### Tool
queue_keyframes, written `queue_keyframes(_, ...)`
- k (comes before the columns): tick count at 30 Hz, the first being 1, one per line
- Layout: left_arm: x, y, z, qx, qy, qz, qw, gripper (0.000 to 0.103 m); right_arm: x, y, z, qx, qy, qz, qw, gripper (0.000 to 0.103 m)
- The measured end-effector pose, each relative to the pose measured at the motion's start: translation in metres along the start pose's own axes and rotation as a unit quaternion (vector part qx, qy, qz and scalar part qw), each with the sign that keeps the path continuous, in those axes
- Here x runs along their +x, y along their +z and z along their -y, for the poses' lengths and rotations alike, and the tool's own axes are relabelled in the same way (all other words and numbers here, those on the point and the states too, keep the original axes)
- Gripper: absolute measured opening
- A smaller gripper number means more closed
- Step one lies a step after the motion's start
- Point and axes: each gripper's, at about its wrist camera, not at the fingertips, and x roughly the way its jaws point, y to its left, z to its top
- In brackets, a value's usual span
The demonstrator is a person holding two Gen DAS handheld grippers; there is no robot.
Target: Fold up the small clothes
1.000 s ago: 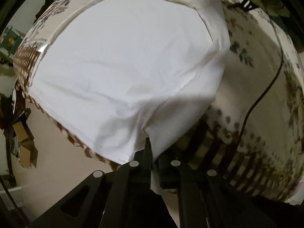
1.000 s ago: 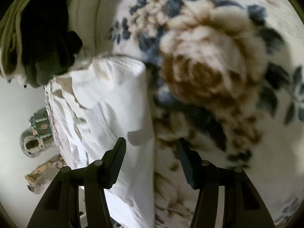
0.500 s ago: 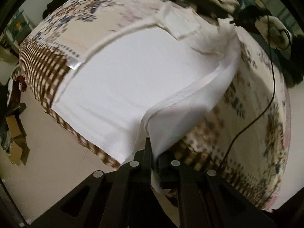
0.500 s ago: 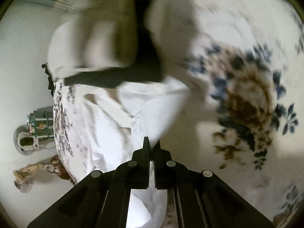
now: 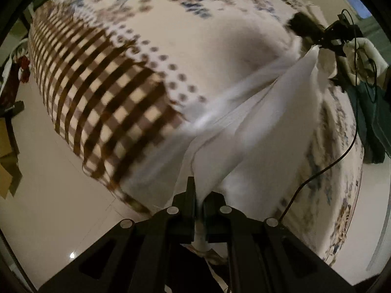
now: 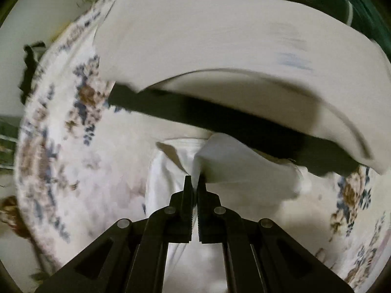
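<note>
The bed (image 5: 151, 78), under a floral and brown-checked cover, fills most of the left-wrist view; bare floor (image 5: 48, 195) runs along its lower left edge. On it the white garment (image 5: 256, 127) is pulled into a long band, its long axis running from the bottom centre of the frame up to the upper right. The flowered stretch of cover at upper left of the garment lies open. At the upper right, a dark cloth (image 5: 371, 122) and a thin black cable (image 5: 342, 156) crowd the bed's far edge.

In the right-wrist view the garment (image 6: 234, 168) rises from the lower centre in a bunched fold. Above it a broad pale slab over a dark band (image 6: 244, 119) crosses the frame, too blurred to name.

The left gripper (image 5: 200, 190) is pressed together, pinching the garment's near end. The right gripper (image 6: 194, 183) is likewise clamped tight on a fold of the garment.
</note>
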Motion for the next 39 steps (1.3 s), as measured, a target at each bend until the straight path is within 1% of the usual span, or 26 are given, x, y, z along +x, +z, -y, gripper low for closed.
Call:
queue_keyframes(4,0.023,0.011,-0.029,-0.024,-0.023,-0.022,0.9992,0.003,0.03,0.005,-0.033,-0.012,-0.033,-0.009,0.999,0.002)
queue_keyframes(6,0.031,0.01,-0.04,-0.042,-0.029,-0.044,0.9977,0.01,0.047,0.007,-0.043,-0.012,-0.027,-0.036,0.999,0.003)
queue_keyframes(7,0.035,0.006,-0.049,-0.056,-0.032,-0.061,0.996,0.015,0.05,0.008,-0.042,-0.004,-0.024,-0.044,0.999,0.007)
queue_keyframes(8,0.035,0.002,-0.055,-0.063,-0.029,-0.067,0.9953,0.032,0.051,0.008,-0.04,0.007,-0.009,-0.055,0.998,0.011)
queue_keyframes(9,0.033,-0.001,-0.061,-0.07,-0.019,-0.071,0.9949,0.044,0.049,0.006,-0.036,0.018,0.012,-0.064,0.998,0.025)
queue_keyframes(10,0.029,-0.005,-0.07,-0.078,-0.01,-0.074,0.9941,0.045,0.045,0.001,-0.03,0.031,0.037,-0.073,0.996,0.038)
queue_keyframes(11,0.022,-0.008,-0.08,-0.089,-0.013,-0.069,0.9935,0.045,0.038,-0.007,-0.023,0.042,0.056,-0.079,0.994,0.053)
queue_keyframes(12,0.016,-0.01,-0.086,-0.095,-0.01,-0.065,0.9934,0.045,0.032,-0.015,-0.018,0.046,0.072,-0.083,0.993,0.057)
queue_keyframes(13,0.009,-0.01,-0.09,-0.097,-0.001,-0.06,0.9935,0.045,0.024,-0.026,-0.014,0.046,0.085,-0.088,0.991,0.057)
queue_keyframes(16,-0.007,-0.004,-0.089,-0.089,-0.023,-0.042,0.9949,0.048,0.003,-0.079,0.0,0.033,0.101,-0.109,0.988,0.057)
queue_keyframes(17,-0.008,0.0,-0.085,-0.082,-0.027,-0.038,0.9955,0.052,-0.002,-0.11,0.004,0.031,0.107,-0.124,0.986,0.057)
queue_keyframes(19,-0.006,0.008,-0.073,-0.063,-0.028,-0.034,0.997,0.052,0.001,-0.163,0.01,0.037,0.115,-0.161,0.98,0.057)
queue_keyframes(20,-0.001,0.013,-0.062,-0.047,-0.029,-0.032,0.998,0.052,0.005,-0.202,0.015,0.048,0.129,-0.186,0.973,0.057)
queue_keyframes(22,0.007,0.022,-0.04,-0.011,-0.02,-0.032,0.9992,0.052,0.015,-0.263,0.022,0.066,0.143,-0.231,0.96,0.057)
queue_keyframes(23,0.01,0.023,-0.031,0.003,-0.018,-0.033,0.9993,0.052,0.024,-0.303,0.025,0.088,0.158,-0.258,0.949,0.057)
queue_keyframes(24,0.013,0.024,-0.027,0.011,-0.013,-0.033,0.9993,0.052,0.032,-0.331,0.026,0.105,0.17,-0.279,0.939,0.057)
queue_keyframes(25,0.02,0.023,-0.02,0.024,-0.004,-0.037,0.999,0.052,0.043,-0.368,0.025,0.126,0.189,-0.309,0.924,0.057)
queue_keyframes(26,0.024,0.022,-0.017,0.031,-0.003,-0.04,0.9987,0.052,0.049,-0.393,0.024,0.14,0.201,-0.325,0.913,0.057)
queue_keyframes(27,0.027,0.021,-0.014,0.038,0.003,-0.042,0.9984,0.049,0.054,-0.413,0.021,0.151,0.211,-0.333,0.906,0.057)
queue_keyframes(28,0.03,0.019,-0.014,0.046,0.014,-0.042,0.998,0.039,0.058,-0.43,0.019,0.161,0.222,-0.335,0.901,0.056)
queue_keyframes(29,0.032,0.017,-0.014,0.048,0.013,-0.043,0.9978,0.006,0.06,-0.447,0.018,0.174,0.229,-0.33,0.899,0.053)
queue_keyframes(31,0.032,0.013,-0.018,0.037,0.009,-0.044,0.9983,0.003,0.062,-0.465,0.016,0.188,0.228,-0.317,0.901,0.001)
queue_keyframes(32,0.029,0.012,-0.018,0.033,0.003,-0.039,0.9987,0.002,0.063,-0.474,0.013,0.192,0.228,-0.313,0.902,0.002)
queue_keyframes(34,0.021,0.008,-0.021,0.028,-0.003,-0.031,0.9991,0.002,0.054,-0.485,0.014,0.198,0.215,-0.287,0.912,0.001)
queue_keyframes(37,0.006,0.0,-0.024,0.022,-0.023,-0.028,0.9991,0.002,0.033,-0.495,0.012,0.179,0.208,-0.266,0.924,0.001)
queue_keyframes(39,0.001,-0.003,-0.029,0.027,-0.024,-0.03,0.9989,0.002,0.02,-0.501,0.008,0.157,0.2,-0.253,0.933,0.001)
